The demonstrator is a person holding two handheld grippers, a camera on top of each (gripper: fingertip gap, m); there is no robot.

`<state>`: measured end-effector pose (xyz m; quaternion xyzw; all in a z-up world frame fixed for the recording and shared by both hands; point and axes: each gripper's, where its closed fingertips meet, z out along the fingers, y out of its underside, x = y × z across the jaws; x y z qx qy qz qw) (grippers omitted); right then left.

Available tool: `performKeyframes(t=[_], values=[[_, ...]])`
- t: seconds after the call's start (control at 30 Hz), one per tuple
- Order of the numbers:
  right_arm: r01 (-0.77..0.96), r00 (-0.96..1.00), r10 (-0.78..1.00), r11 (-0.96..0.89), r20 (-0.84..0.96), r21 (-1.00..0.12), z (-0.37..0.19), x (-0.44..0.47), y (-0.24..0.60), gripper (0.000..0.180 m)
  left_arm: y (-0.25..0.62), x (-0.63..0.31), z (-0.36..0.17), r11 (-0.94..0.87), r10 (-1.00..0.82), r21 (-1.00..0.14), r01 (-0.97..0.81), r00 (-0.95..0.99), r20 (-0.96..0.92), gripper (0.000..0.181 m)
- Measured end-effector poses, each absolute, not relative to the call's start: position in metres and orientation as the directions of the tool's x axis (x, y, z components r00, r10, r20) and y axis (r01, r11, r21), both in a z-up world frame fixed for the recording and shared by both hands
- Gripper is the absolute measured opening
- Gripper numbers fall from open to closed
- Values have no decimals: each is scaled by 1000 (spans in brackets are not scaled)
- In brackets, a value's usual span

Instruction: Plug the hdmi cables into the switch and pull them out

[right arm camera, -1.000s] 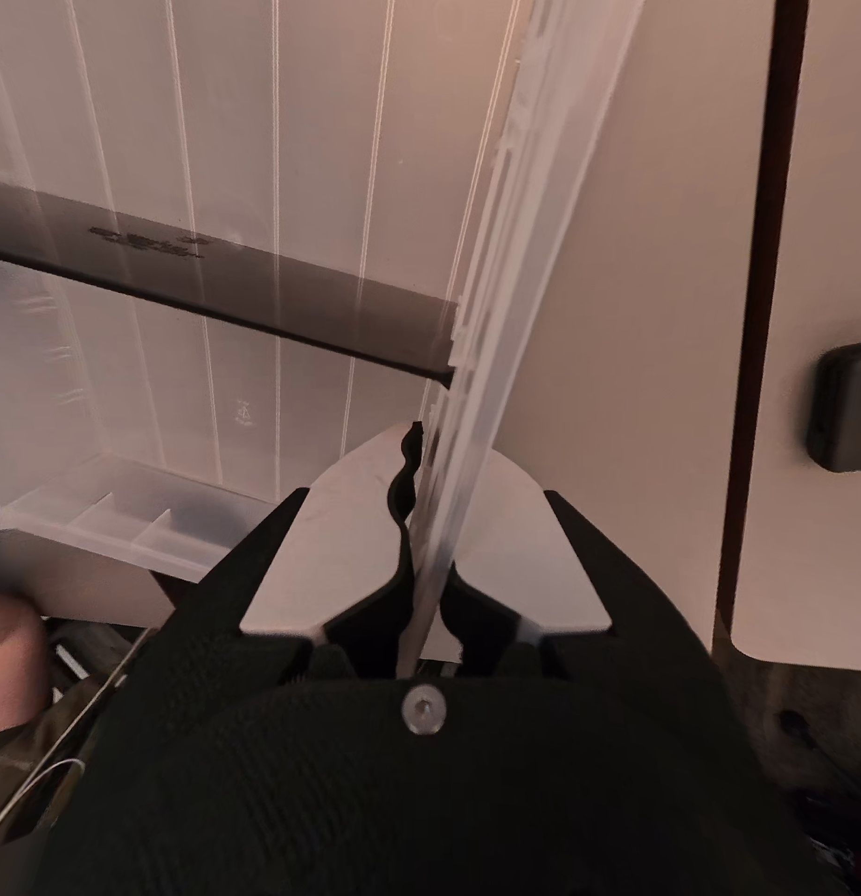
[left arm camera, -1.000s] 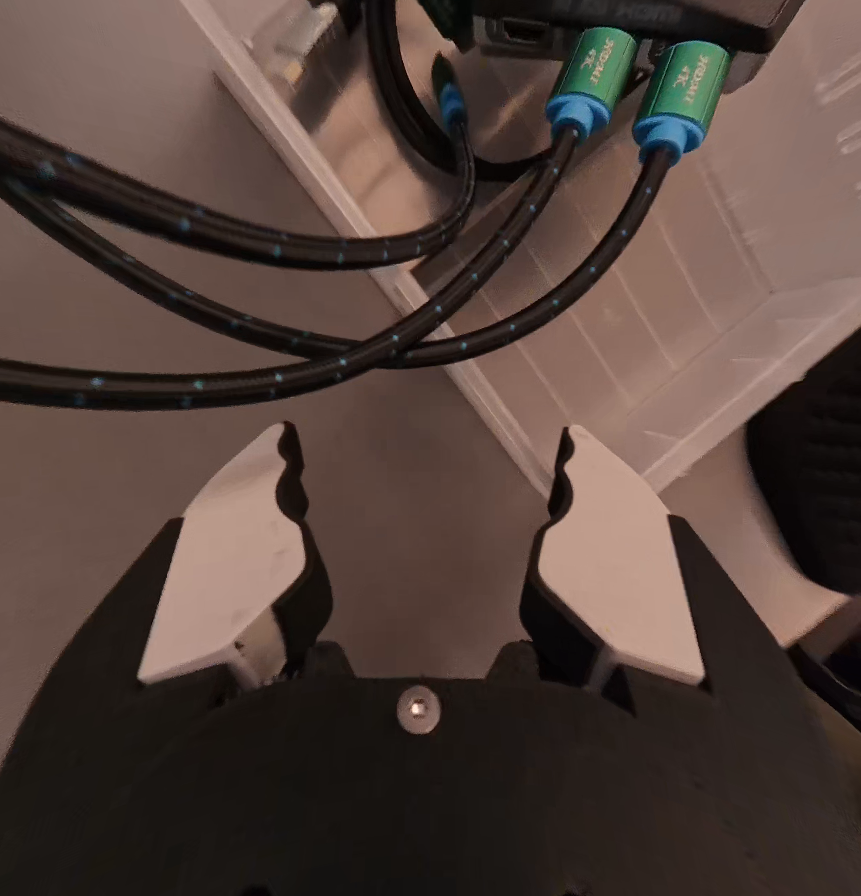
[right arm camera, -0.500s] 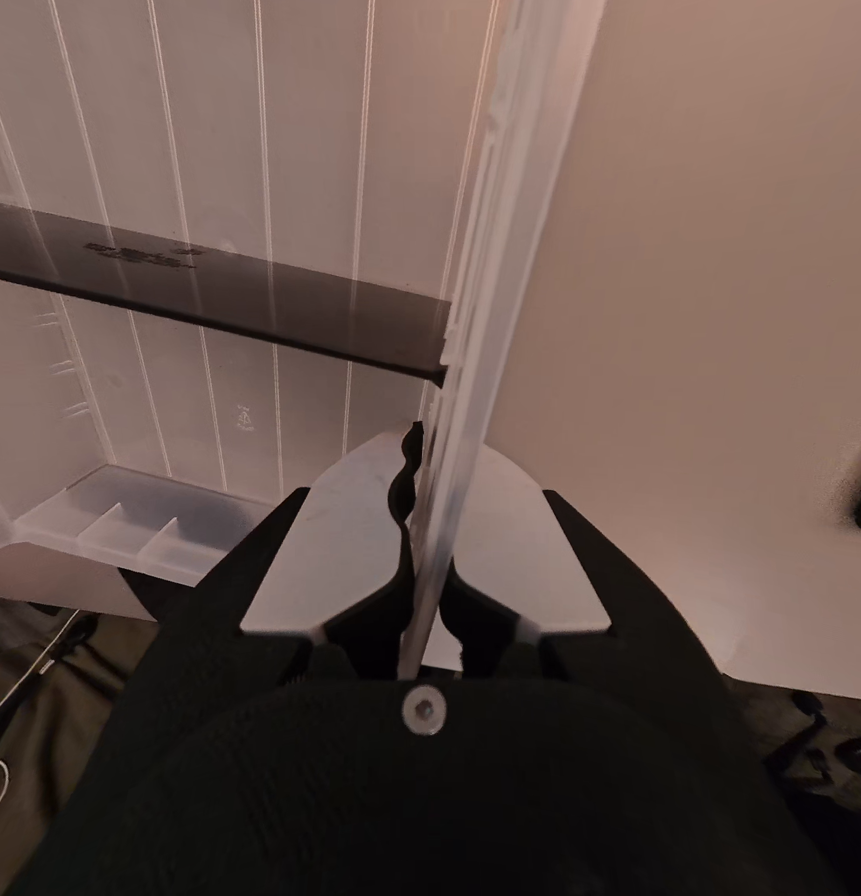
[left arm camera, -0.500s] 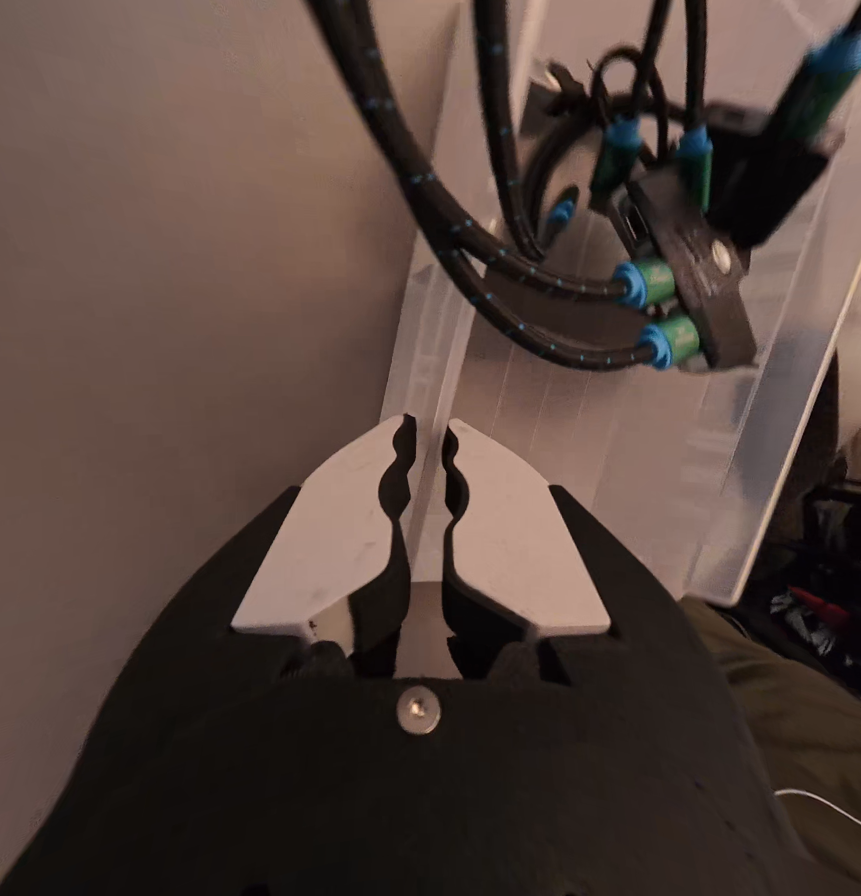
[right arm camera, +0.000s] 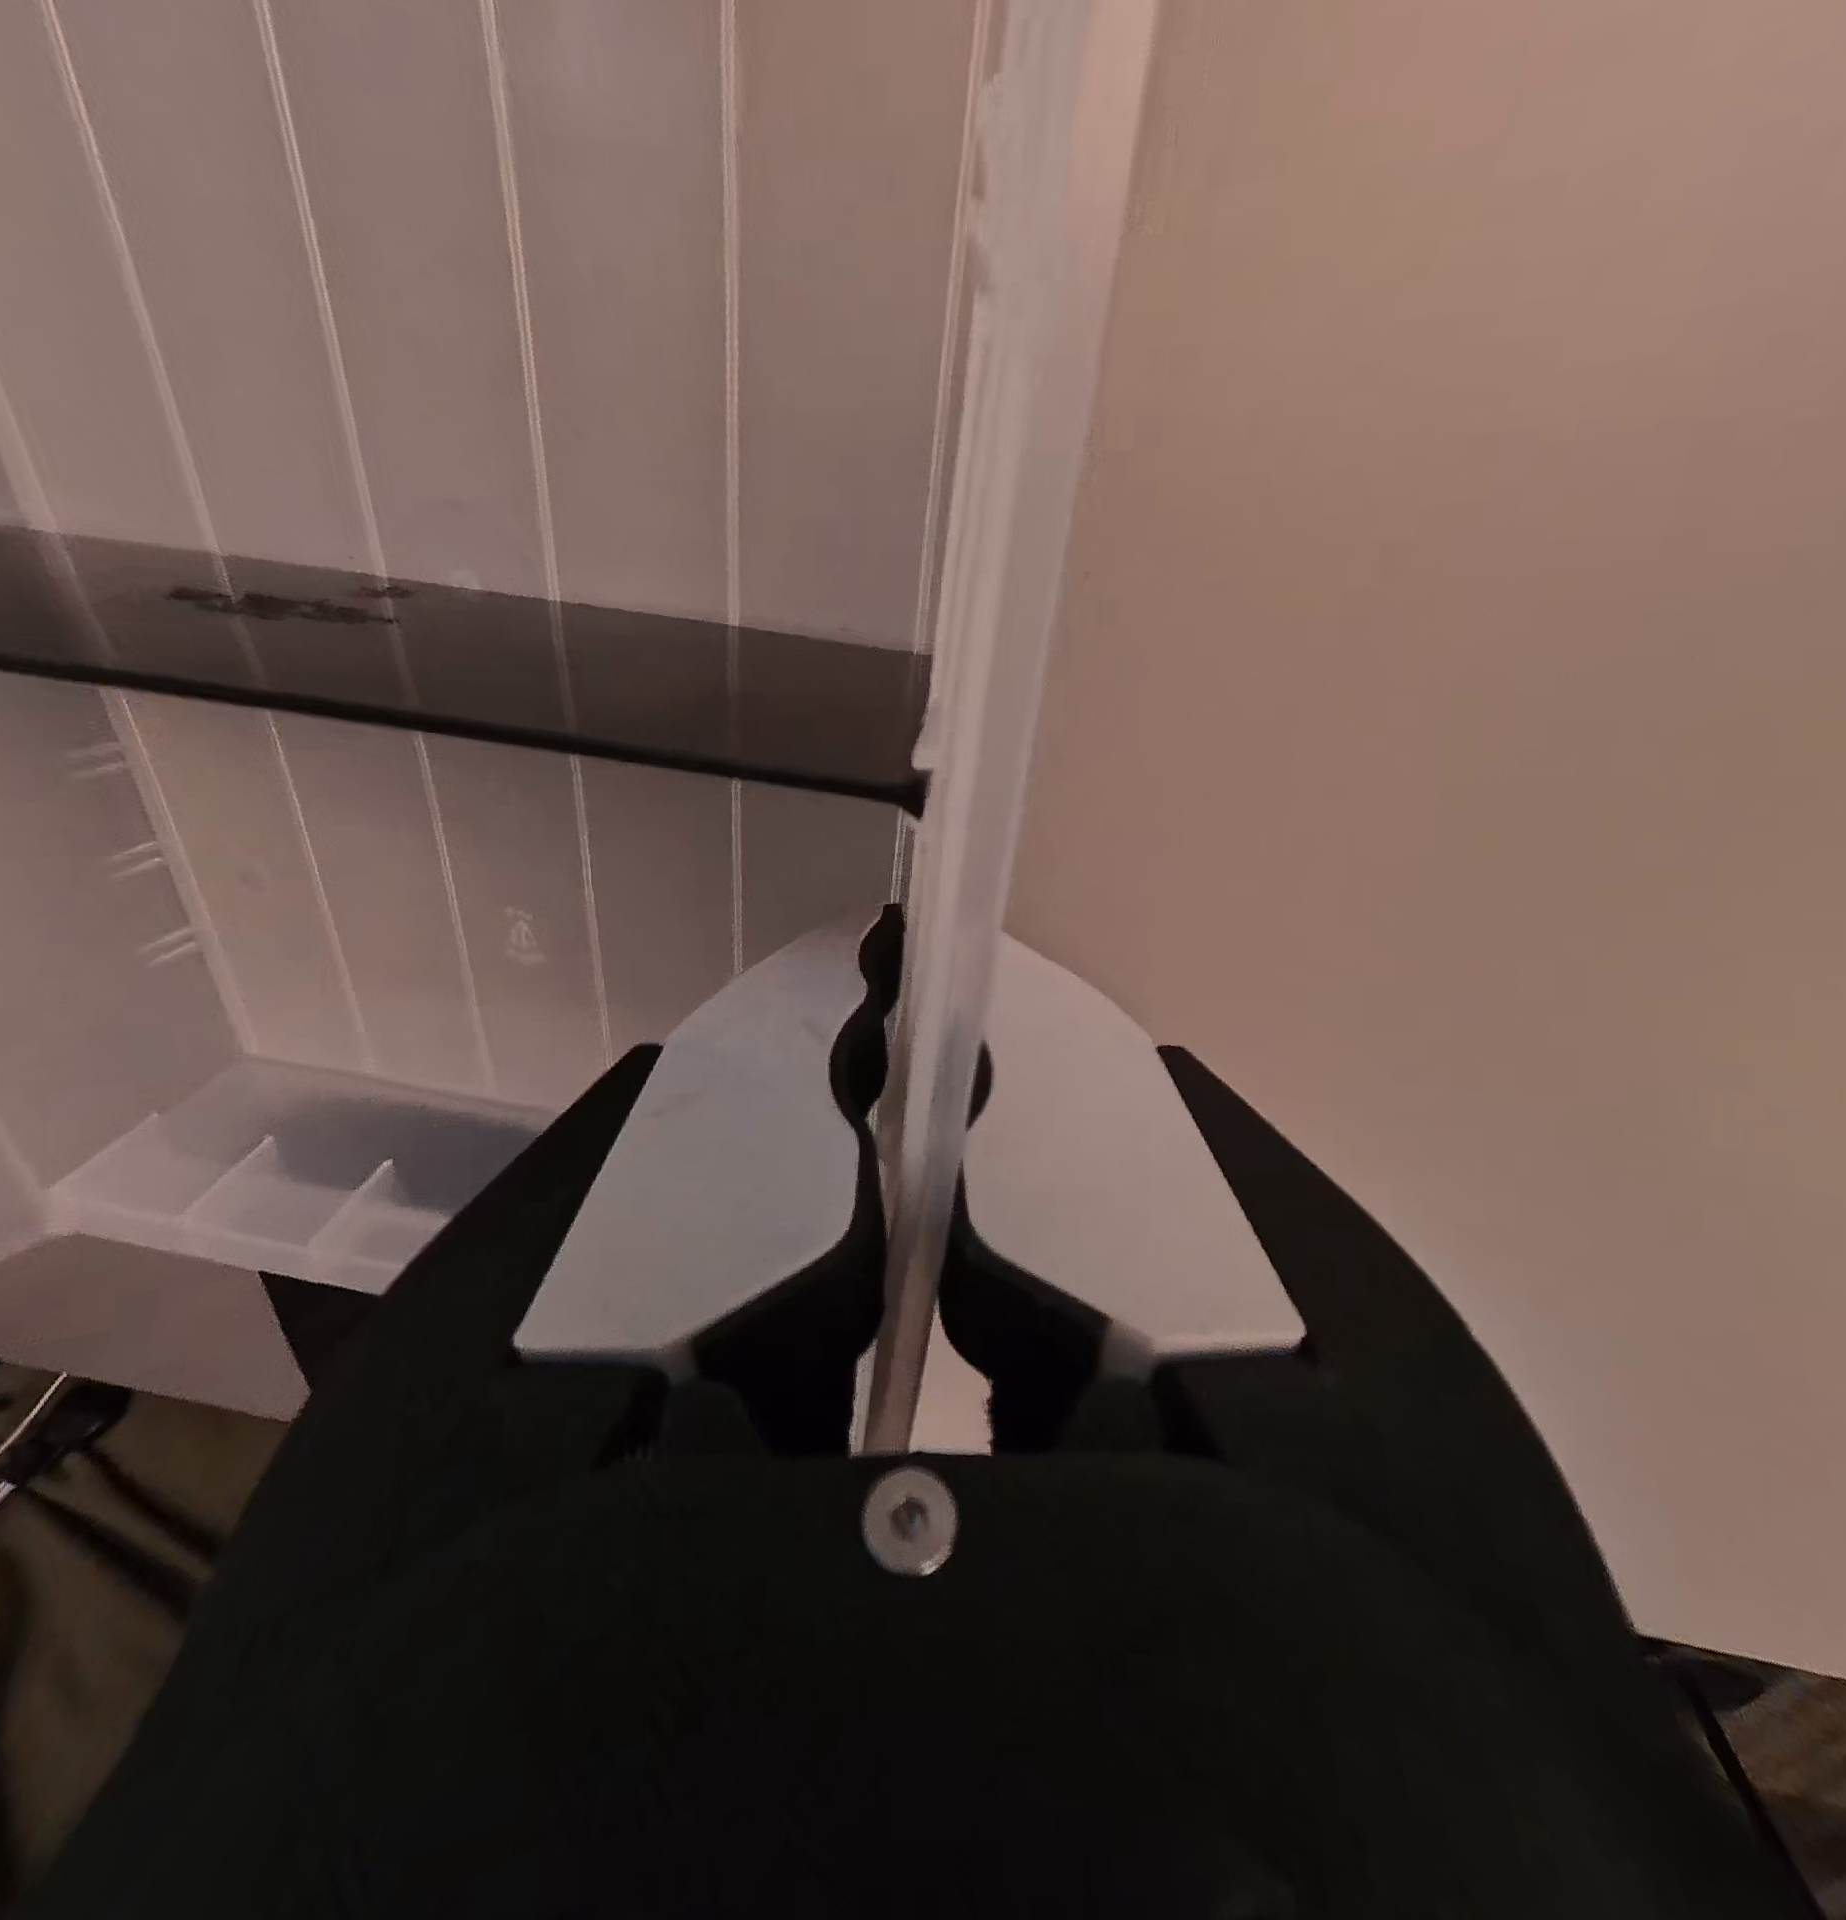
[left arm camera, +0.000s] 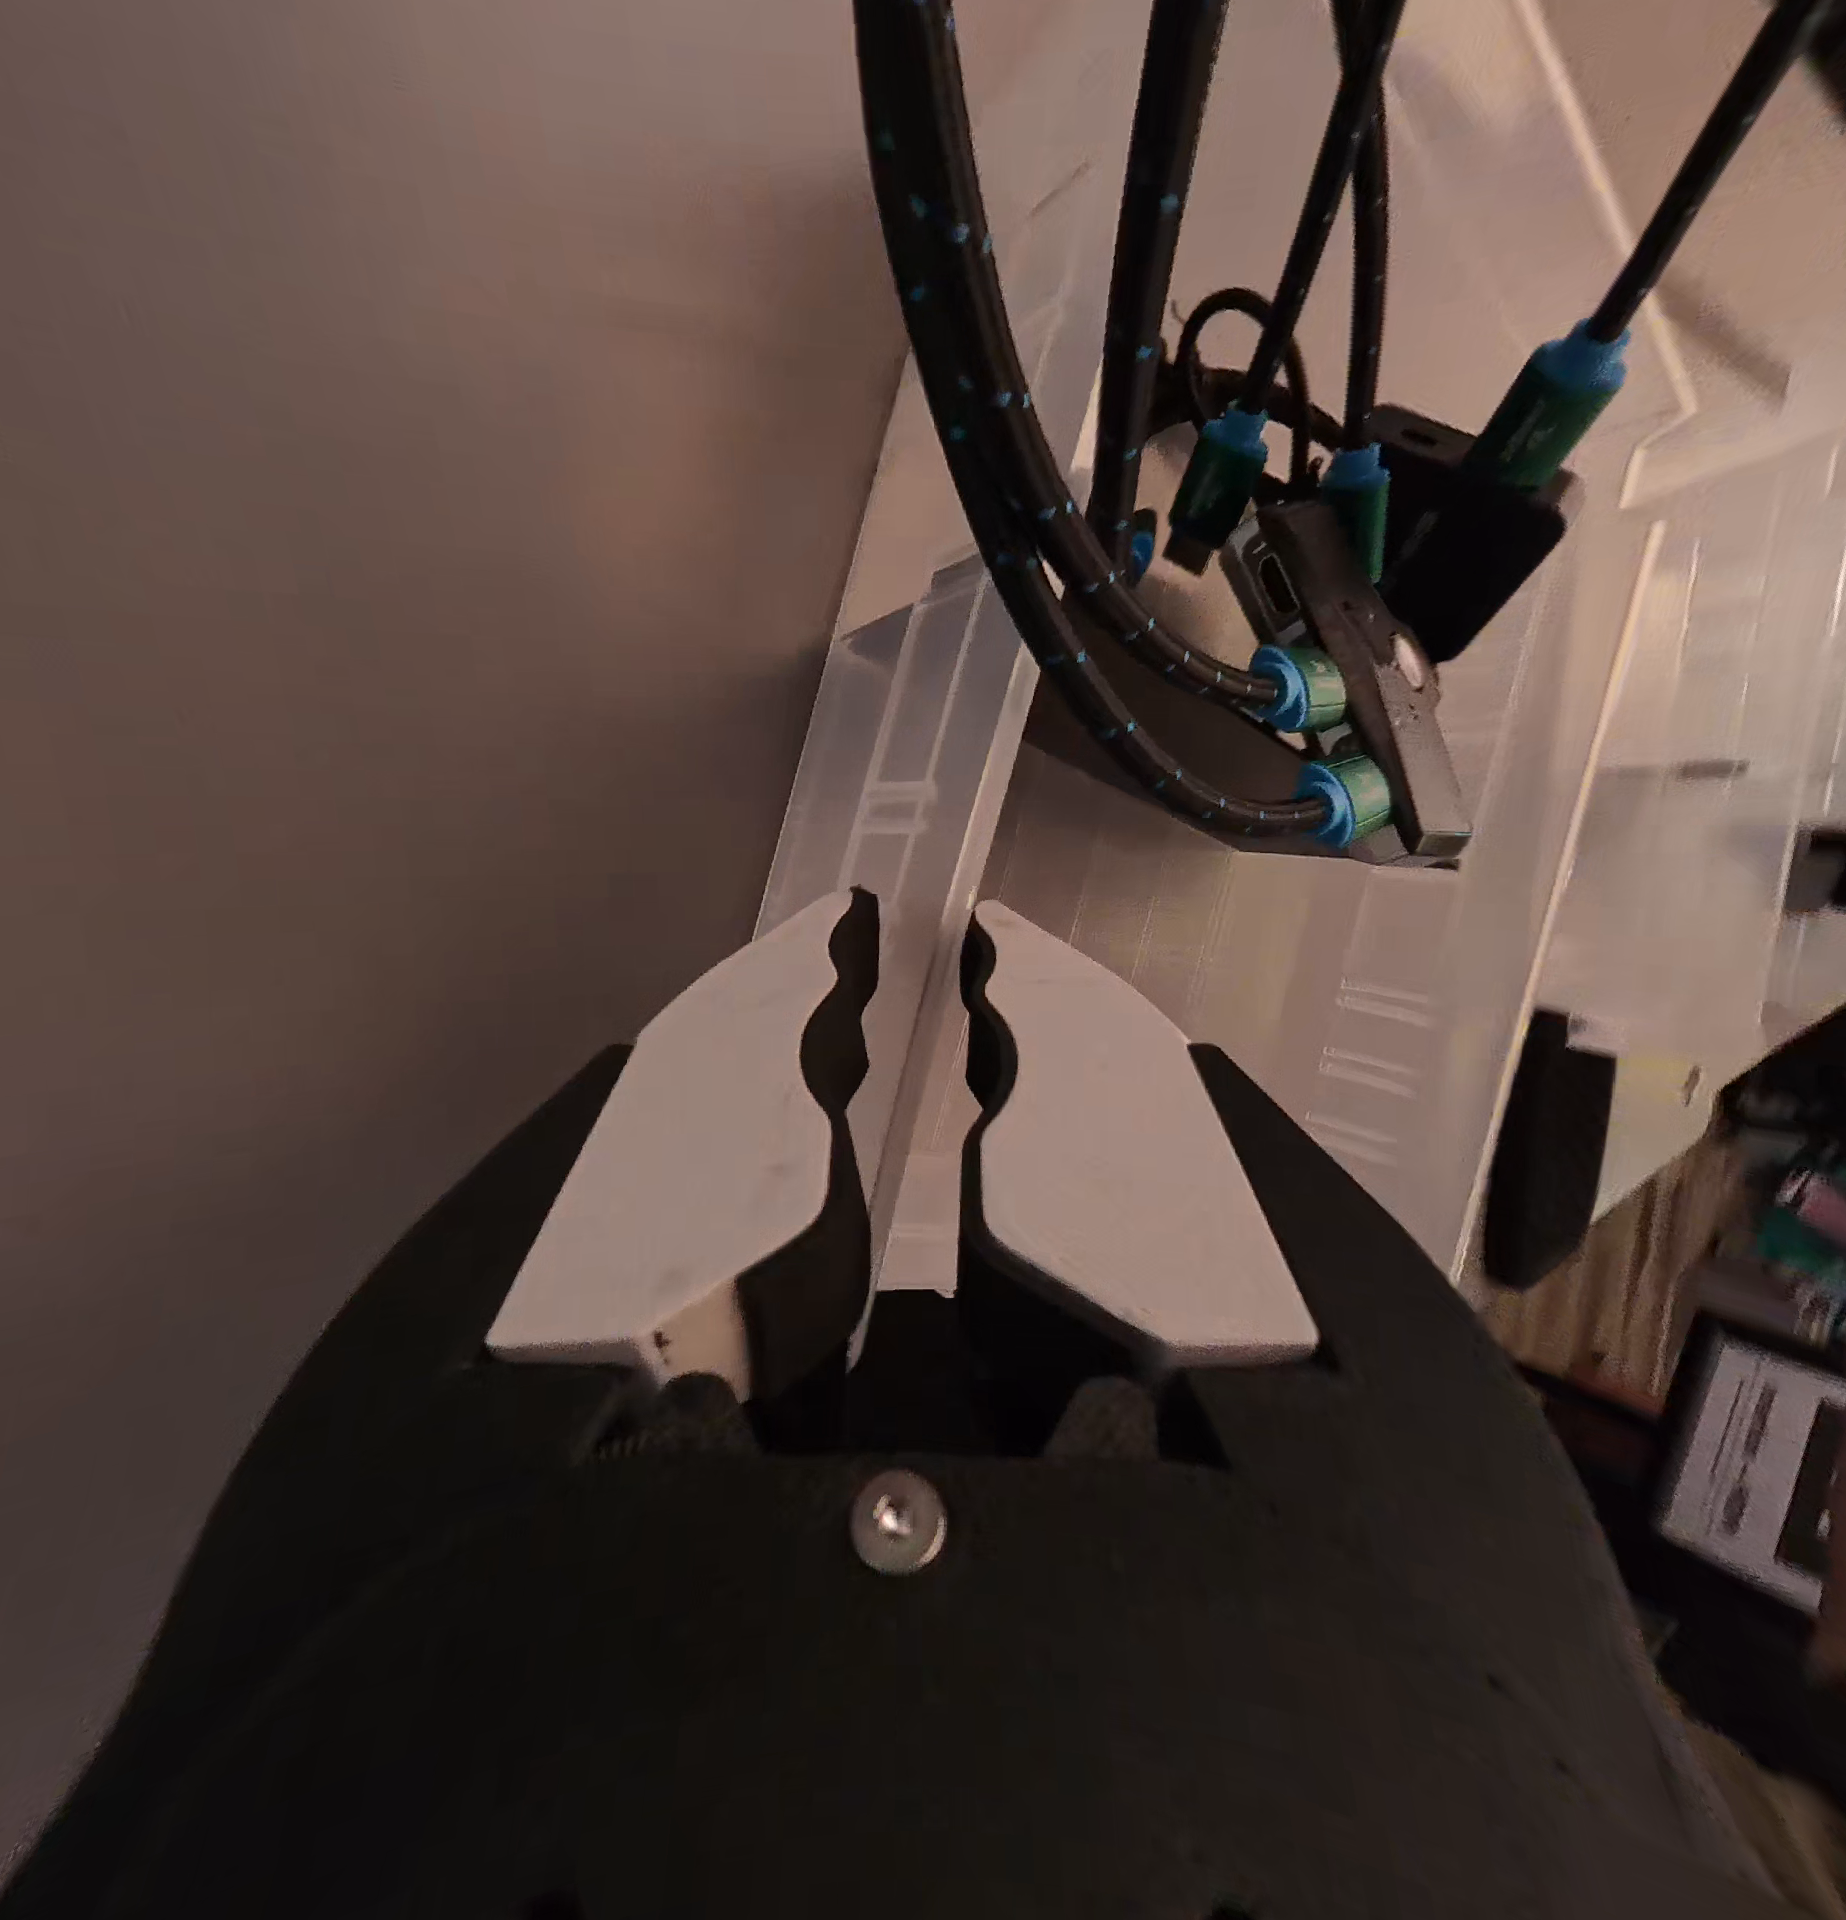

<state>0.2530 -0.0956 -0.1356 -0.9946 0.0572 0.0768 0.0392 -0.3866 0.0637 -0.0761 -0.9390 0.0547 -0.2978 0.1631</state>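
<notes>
A clear plastic bin (left arm camera: 1158,935) holds a black HDMI switch (left arm camera: 1386,675) and a second black box (left arm camera: 1459,551). Two green and blue HDMI plugs (left arm camera: 1319,686) sit in the switch's side. Another plug (left arm camera: 1532,416) sits in the black box. One plug (left arm camera: 1225,478) hangs loose. Braided black cables (left arm camera: 950,416) loop up out of view. My left gripper (left arm camera: 919,914) is shut on the bin's rim (left arm camera: 914,1091). My right gripper (right arm camera: 929,925) is shut on the bin's opposite rim (right arm camera: 976,727). A dark strip (right arm camera: 483,665) shows through the bin's ribbed wall.
A pale table top (left arm camera: 379,520) lies left of the bin and also shows in the right wrist view (right arm camera: 1470,727). A black object (left arm camera: 1542,1153) shows beyond the bin's far side. Cluttered shelves (left arm camera: 1812,1247) are at the right. Dark floor (right arm camera: 88,1455) lies below the table edge.
My left gripper swung to the bin's rim and went from open to shut on it. The switch and cables now hang farther off. My right gripper kept its hold while its view shifted.
</notes>
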Motion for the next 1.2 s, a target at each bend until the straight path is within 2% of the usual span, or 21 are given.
performKeyframes(t=[0.2,0.6,0.77,1.2], values=[[-159,976,-150,-986,-157,-47,-135,260,-93,5,72,-441,-75,-896,-66,-395,201,821,568,14],[-243,960,-236,-969,-148,-32,-136,284,-105,5,82,-460,-74,-843,-76,-478,249,824,562,13],[-291,947,-281,-956,-158,-41,-136,282,-105,5,86,-464,-74,-824,-37,-461,328,782,622,16],[-300,944,-291,-953,-155,-44,-136,272,-91,5,83,-487,-74,-787,32,-478,391,799,600,14]])
